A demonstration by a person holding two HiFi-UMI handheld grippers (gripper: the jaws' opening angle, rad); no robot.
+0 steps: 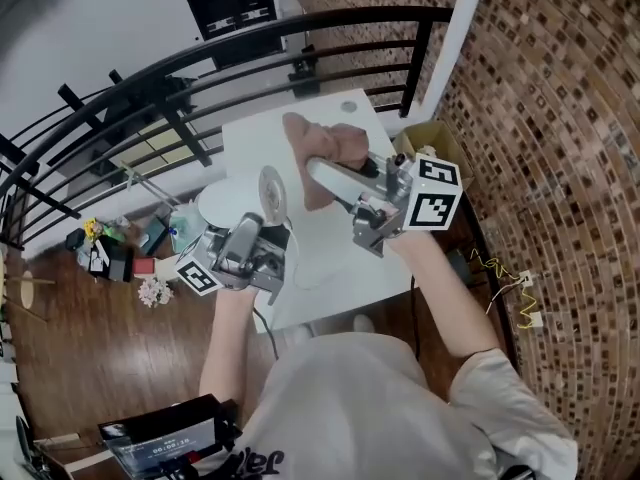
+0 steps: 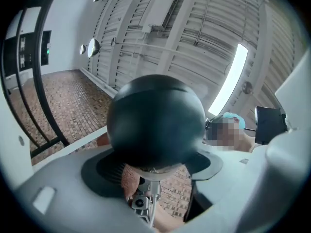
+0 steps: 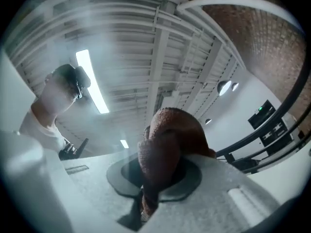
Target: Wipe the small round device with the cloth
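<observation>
My left gripper [image 1: 262, 224] holds the small round device [image 1: 272, 196] up over the white table [image 1: 335, 258]. In the left gripper view the device [image 2: 155, 118] is a dark dome that fills the gap between the two white jaws of the left gripper [image 2: 156, 152]. My right gripper [image 1: 322, 171] is shut on a reddish-brown cloth [image 1: 332, 150], which hangs bunched just right of the device; I cannot tell if they touch. The right gripper view shows the cloth [image 3: 165, 140] pinched between the jaws of the right gripper [image 3: 154, 181]. A scrap of the cloth [image 2: 128, 181] shows below the device.
A black railing [image 1: 200, 76] curves round the far and left sides of the table. A brick wall [image 1: 560, 168] stands at the right, with a cardboard box [image 1: 432, 138] at its foot. Small clutter [image 1: 120, 253] lies on the wooden floor at the left.
</observation>
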